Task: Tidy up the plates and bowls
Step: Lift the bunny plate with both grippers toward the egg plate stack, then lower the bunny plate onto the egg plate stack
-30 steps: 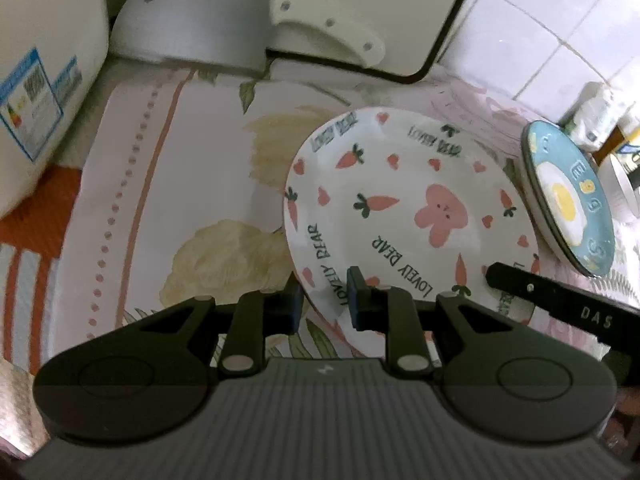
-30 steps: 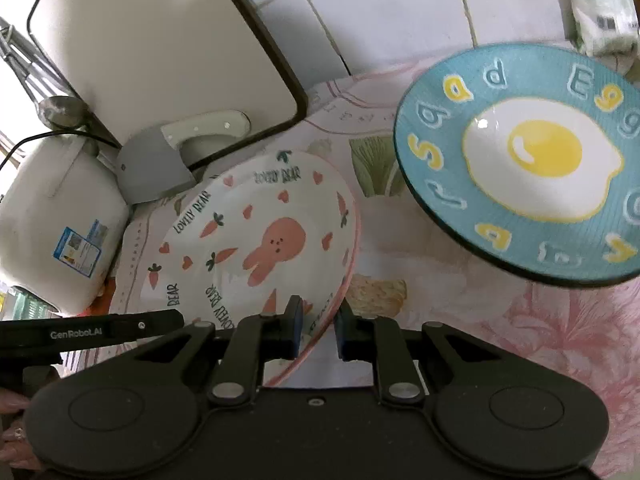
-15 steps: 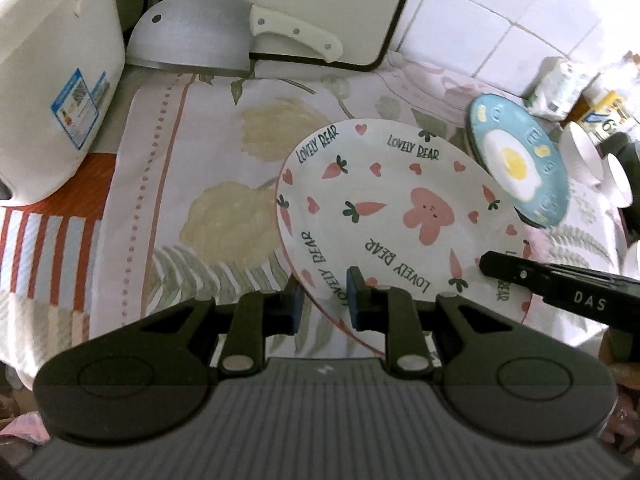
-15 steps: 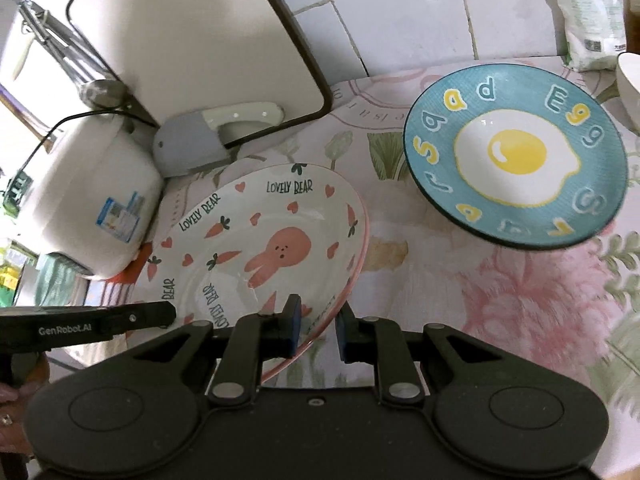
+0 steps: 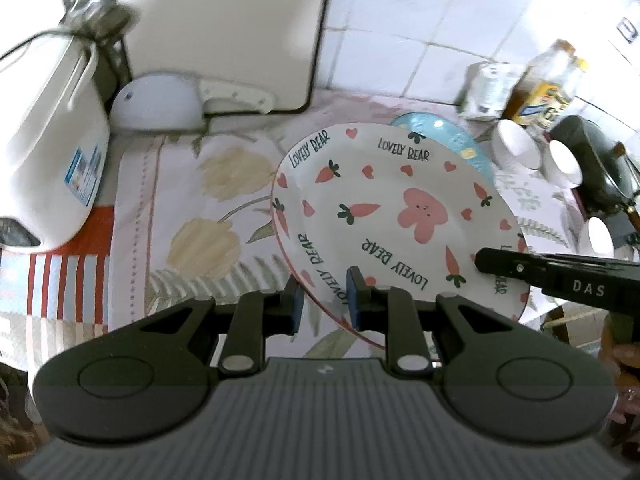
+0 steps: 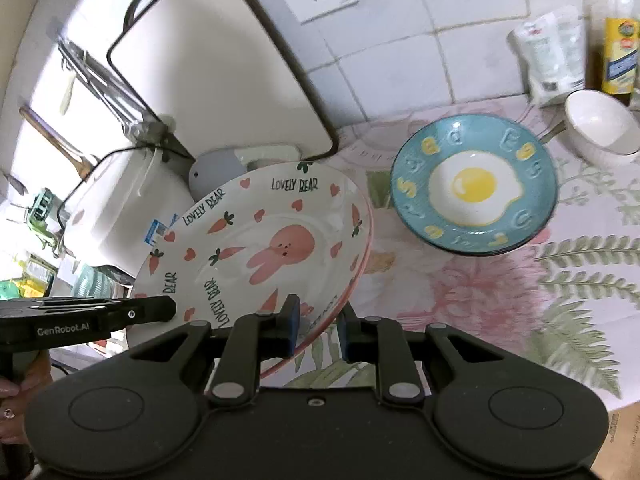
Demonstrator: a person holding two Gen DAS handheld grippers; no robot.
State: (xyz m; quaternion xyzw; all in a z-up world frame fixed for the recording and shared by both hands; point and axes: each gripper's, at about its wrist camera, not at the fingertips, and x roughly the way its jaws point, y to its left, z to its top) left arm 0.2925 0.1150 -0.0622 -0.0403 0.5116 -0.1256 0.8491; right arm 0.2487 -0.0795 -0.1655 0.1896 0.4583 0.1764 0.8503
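**A:** What do you have on the feeds, biggest things first?

**B:** I see a floral tablecloth (image 6: 500,292) covering the counter, and a large white board (image 6: 224,68) with a dark rim leaning on the tiled wall behind it. To its left stands a white rice cooker (image 5: 52,152), and a cleaver (image 5: 160,104) lies at the foot of the board.

**A:** And the plate?

**B:** I hold the rabbit plate (image 5: 392,216), the white one marked "LOVELY BEAR", up off the cloth and tilted, with both tools. My left gripper (image 5: 322,300) pinches its near rim, blue pads on either face of the edge. My right gripper (image 6: 318,320) clamps the opposite rim the same way. Each tool shows in the other's view as a dark bar reaching onto the plate.

**A:** Where is it relative to the other dishes?

**B:** From the left camera it overlaps the blue egg plate (image 6: 474,184), which rests flat on the cloth. From the right camera the two sit apart, the egg plate further right. A white bowl (image 6: 600,128) stands just beyond the egg plate, near a bottle (image 6: 616,32) and a packet (image 6: 552,60) by the wall.
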